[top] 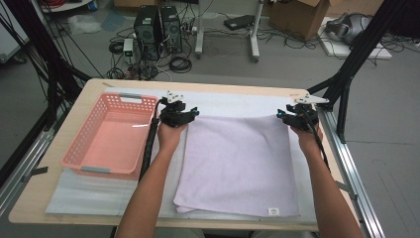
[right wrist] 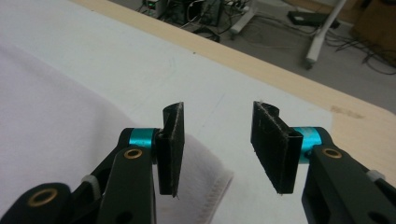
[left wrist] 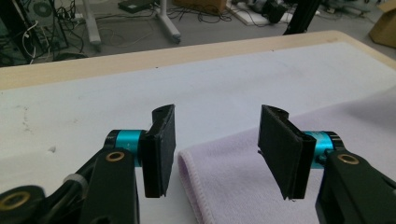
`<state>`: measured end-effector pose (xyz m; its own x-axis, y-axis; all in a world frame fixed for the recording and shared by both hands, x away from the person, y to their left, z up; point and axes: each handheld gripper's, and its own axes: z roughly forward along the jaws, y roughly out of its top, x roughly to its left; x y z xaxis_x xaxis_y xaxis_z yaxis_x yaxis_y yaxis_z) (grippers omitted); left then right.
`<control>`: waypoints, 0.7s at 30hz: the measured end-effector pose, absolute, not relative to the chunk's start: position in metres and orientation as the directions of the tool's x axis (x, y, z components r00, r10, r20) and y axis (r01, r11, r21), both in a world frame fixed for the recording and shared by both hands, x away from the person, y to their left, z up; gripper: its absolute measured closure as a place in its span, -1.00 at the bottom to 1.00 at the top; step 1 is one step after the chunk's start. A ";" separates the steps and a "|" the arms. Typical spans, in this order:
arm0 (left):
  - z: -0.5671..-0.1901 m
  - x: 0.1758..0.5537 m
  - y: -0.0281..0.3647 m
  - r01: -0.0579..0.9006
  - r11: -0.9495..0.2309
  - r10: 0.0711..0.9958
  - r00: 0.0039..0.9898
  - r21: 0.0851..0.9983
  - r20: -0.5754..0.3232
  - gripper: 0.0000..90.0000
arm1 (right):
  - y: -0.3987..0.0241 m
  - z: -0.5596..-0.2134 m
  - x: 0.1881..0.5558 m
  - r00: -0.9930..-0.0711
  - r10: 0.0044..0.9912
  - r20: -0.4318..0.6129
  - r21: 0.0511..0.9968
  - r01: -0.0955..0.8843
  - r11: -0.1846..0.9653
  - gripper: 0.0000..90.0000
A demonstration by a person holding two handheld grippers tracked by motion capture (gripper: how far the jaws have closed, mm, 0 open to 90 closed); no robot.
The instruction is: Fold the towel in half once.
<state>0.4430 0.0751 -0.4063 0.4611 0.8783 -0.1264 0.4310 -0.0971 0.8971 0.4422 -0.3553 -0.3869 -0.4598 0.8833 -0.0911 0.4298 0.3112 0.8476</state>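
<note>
- Near edge of the table [top: 34, 198]: a folded lilac towel [top: 237, 163] lies flat on a white mat [top: 84, 196]. A small white label sits at its near right corner. The near left corner shows stacked layers.
- The towel runs from the near edge up to the far half of the table, right of centre.
- Two bare forearms come in from the bottom of the high view, one along each side of the towel.
- Left gripper [top: 190, 115]: at the towel's far left corner. In the left gripper view [left wrist: 217, 149] the jaws stand apart, released. The rounded folded corner of the towel [left wrist: 233, 182] lies below and between them; the pads do not press on it.
- Right gripper [top: 285, 115]: at the towel's far right corner. In the right gripper view [right wrist: 219, 147] the jaws stand apart, released. The stitched corner of the towel [right wrist: 205, 177] lies under the left jaw and partly in the gap, not pinched.
- Left of the towel: a pink plastic basket [top: 79, 148] with grey handles, on the mat, just beside the left forearm.
- Beyond the grippers: a bare strip of white mat, then the table's wooden far edge.
- Far: grey floor with computer towers [top: 158, 29], cables, and a cardboard box [top: 297, 17].
</note>
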 end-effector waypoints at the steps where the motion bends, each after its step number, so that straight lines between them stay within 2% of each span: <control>1: -0.408 0.442 0.075 0.444 -0.096 0.874 0.465 0.891 -0.138 0.03 | -0.356 -0.386 0.441 -0.459 0.885 -0.083 0.847 0.436 0.305 0.21; 4: -0.417 0.440 0.074 0.496 -0.100 0.869 0.467 0.863 -0.167 0.06 | -0.364 -0.380 0.439 -0.436 0.899 -0.052 0.865 0.429 0.259 0.19; 7: -0.429 0.440 0.073 0.585 -0.144 0.865 0.466 0.798 -0.186 0.00 | -0.368 -0.381 0.437 -0.438 0.899 -0.007 0.838 0.489 0.244 0.14; 10: -0.440 0.433 0.074 0.576 -0.120 0.871 0.451 0.809 -0.192 0.03 | -0.369 -0.394 0.436 -0.456 0.890 0.003 0.773 0.565 0.287 0.14; 13: -0.449 0.434 0.073 0.621 -0.139 0.867 0.452 0.771 -0.209 -0.04 | -0.371 -0.417 0.436 -0.438 0.899 0.025 0.727 0.625 0.284 0.14; 15: -0.449 0.433 0.069 0.617 -0.142 0.870 0.450 0.774 -0.200 -0.04 | -0.369 -0.432 0.438 -0.431 0.901 0.055 0.695 0.664 0.275 0.22; 16: -0.449 0.432 0.067 0.607 -0.166 0.869 0.462 0.777 -0.176 0.03 | -0.367 -0.438 0.439 -0.439 0.896 0.065 0.684 0.674 0.281 0.31; 17: -0.449 0.430 0.064 0.592 -0.208 0.867 0.481 0.778 -0.134 0.33 | -0.365 -0.440 0.438 -0.428 0.902 0.063 0.693 0.669 0.269 0.65; 18: -0.447 0.430 0.063 0.588 -0.222 0.861 0.493 0.778 -0.127 0.74 | -0.364 -0.439 0.437 -0.443 0.893 0.079 0.703 0.660 0.265 0.88; 19: -0.446 0.429 0.062 0.591 -0.216 0.871 0.476 0.777 -0.121 0.88 | -0.360 -0.437 0.437 -0.428 0.903 0.024 0.714 0.640 0.285 0.92; 21: -0.439 0.423 0.064 0.552 -0.166 0.902 0.420 0.817 -0.100 0.91 | -0.356 -0.429 0.434 -0.409 0.911 -0.046 0.765 0.573 0.295 0.93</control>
